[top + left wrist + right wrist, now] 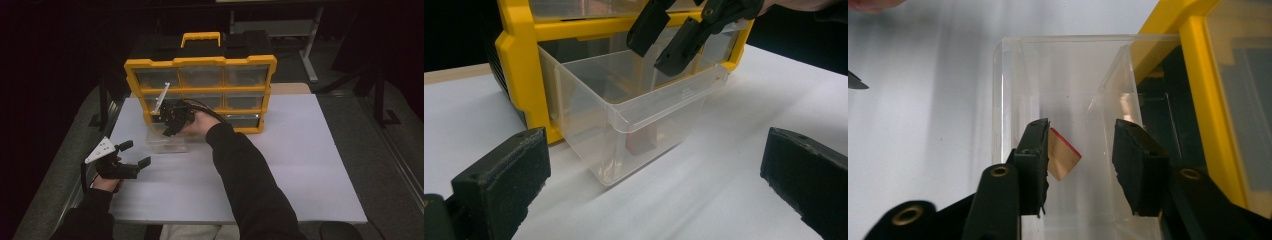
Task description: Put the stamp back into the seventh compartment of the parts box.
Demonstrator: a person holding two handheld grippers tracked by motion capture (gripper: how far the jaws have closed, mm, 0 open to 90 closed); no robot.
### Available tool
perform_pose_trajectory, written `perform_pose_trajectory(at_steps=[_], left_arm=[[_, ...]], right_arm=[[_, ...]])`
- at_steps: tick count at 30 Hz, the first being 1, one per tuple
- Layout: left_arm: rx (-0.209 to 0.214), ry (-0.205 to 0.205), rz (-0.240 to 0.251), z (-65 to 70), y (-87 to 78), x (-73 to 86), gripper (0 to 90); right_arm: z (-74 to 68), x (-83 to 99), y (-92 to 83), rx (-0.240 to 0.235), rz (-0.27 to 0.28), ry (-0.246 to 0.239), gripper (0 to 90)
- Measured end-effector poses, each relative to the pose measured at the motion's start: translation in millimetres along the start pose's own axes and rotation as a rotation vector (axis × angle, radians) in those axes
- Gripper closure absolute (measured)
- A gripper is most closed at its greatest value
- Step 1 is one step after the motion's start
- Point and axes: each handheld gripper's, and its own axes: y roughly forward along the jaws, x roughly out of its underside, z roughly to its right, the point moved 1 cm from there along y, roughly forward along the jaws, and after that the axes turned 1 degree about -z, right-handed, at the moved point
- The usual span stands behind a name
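Note:
A yellow organizer (pixel 200 62) with clear drawers stands at the back of the white board. Its bottom left clear drawer (pixel 167 141) (pixel 624 107) (pixel 998 100) is pulled out over the board. On the drawer's floor lies a small tan block with a red edge (pixel 640 142) (pixel 1064 161). My right gripper (pixel 170 122) (pixel 666 40) (pixel 1080 135) hangs over the drawer, jaws apart. The block sits beside one jaw, and the pads do not press on it. My left gripper (pixel 136 153) (pixel 654 150) rests low at the board's left, open wide, nothing between its fingers, facing the drawer's front.
The white board (pixel 300 165) stretches to the right of my right sleeve. The organizer's yellow handle (pixel 201 36) sticks up at the back. Dark floor surrounds the board, and a grey metal frame (pixel 310 55) stands behind at the right.

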Motion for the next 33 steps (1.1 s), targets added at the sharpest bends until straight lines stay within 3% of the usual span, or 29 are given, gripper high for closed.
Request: perform_pose_trajectory(at_steps=[3, 9, 14, 33], left_arm=[[-0.001, 0.001, 0.0, 0.1, 0.0, -0.1, 0.0], [-0.001, 0.001, -0.001, 0.2, 0.1, 0.0, 0.0], [-0.001, 0.001, -0.002, 0.3, 0.2, 0.1, 0.0], [0.005, 0.003, -0.006, 0.4, 3.9, -0.6, 0.0]], right_arm=[[-0.6, 0.8, -4.1, 0.01, 0.01, -0.006, 52.2], [-4.3, 1.9, -12.4, 0.018, -0.004, 0.031, 42.2], [-5.6, 4.4, -22.6, 0.026, 0.028, 0.039, 38.6], [-9.5, 45.3, -54.8, 0.062, 0.097, 0.132, 16.3]])
